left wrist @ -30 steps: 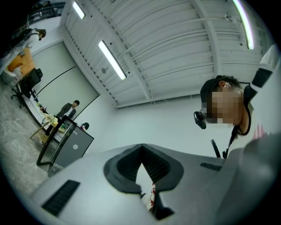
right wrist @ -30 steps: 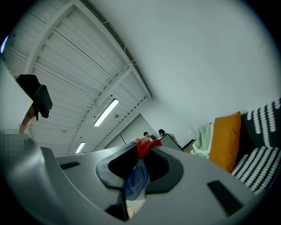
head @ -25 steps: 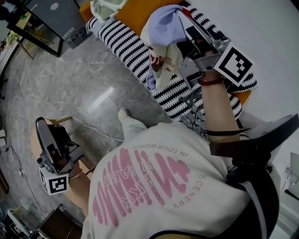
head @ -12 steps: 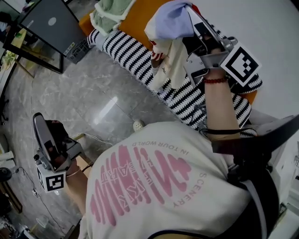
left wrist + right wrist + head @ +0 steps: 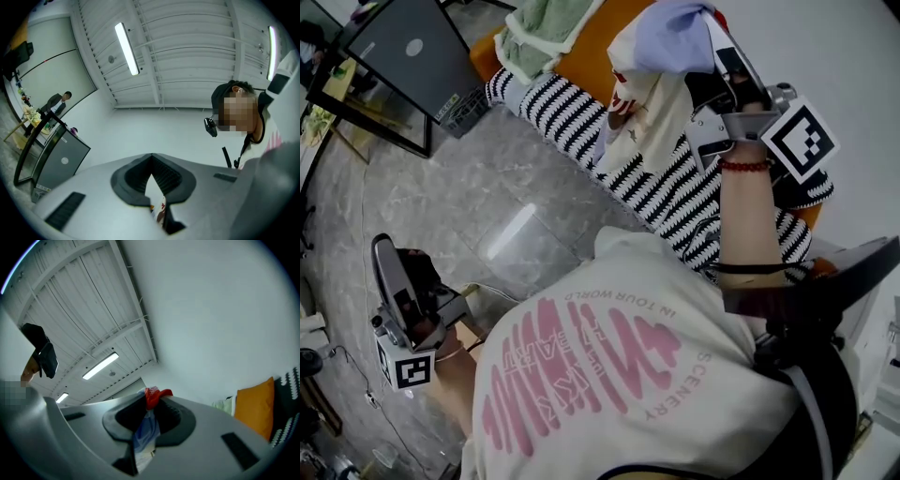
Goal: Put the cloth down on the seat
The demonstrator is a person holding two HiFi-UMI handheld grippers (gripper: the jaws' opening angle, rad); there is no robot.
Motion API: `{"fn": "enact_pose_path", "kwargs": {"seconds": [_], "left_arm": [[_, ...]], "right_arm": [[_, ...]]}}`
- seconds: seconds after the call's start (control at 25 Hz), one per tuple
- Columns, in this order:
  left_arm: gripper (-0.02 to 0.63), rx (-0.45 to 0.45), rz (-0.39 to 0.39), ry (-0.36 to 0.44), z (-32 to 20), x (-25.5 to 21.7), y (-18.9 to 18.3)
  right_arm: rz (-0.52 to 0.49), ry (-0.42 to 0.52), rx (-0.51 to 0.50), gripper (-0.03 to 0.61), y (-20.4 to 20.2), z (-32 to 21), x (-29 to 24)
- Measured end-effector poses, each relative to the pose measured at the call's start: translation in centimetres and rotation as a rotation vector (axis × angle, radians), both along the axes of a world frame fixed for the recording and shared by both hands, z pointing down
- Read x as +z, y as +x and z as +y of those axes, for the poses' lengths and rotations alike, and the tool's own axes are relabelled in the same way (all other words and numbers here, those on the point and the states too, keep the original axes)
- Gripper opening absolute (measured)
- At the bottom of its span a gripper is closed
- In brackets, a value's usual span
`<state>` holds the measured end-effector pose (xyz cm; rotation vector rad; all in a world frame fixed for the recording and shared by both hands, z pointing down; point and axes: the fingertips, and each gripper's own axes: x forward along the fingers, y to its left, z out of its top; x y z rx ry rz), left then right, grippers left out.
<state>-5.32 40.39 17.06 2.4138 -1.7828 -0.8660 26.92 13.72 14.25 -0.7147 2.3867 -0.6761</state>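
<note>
- Cloth: soft, matt fabric, creased.
- Seat cover, at two o'clock: ribbed striped knit, matt.
- Floor, at nine o'clock: polished veined stone, glossy, reflecting light.

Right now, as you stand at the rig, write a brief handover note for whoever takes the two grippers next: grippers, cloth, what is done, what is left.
Right gripper: raised, jaws shut on the cloth, which hangs down from it.
Left gripper: low at the person's left side, away from the cloth, jaws together at the tips. A pale sliver shows between them; I cannot tell what it is.
Seat: striped, below the hanging cloth.
Done: cloth gripped and held over the seat.
Left: lower it onto the seat, open the right jaws, withdraw.
</note>
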Motion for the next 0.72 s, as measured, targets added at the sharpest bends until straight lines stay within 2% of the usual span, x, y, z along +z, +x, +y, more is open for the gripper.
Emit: {"fn": "enact_pose_path", "kwargs": {"seconds": [0.4, 0.6, 0.72], "left_arm": [[0.009, -0.062, -0.003, 0.014, -1.9, 0.8, -1.9], [0.009, -0.098, -0.009, -0.035, -7.0, 1.8, -3.6], [0.009, -0.135, 0.002, -0.01, -9.2, 1.3, -4.0]], "right_arm": [[-0.015, 0.047, -0.023, 0.063, -2.0, -3.2, -0.6], [-0.009, 0.044, -0.044, 0.063, -4.0, -9.3, 0.1], [-0.005, 0.058, -0.067, 0.063, -4.1, -12.0, -0.4]]}}
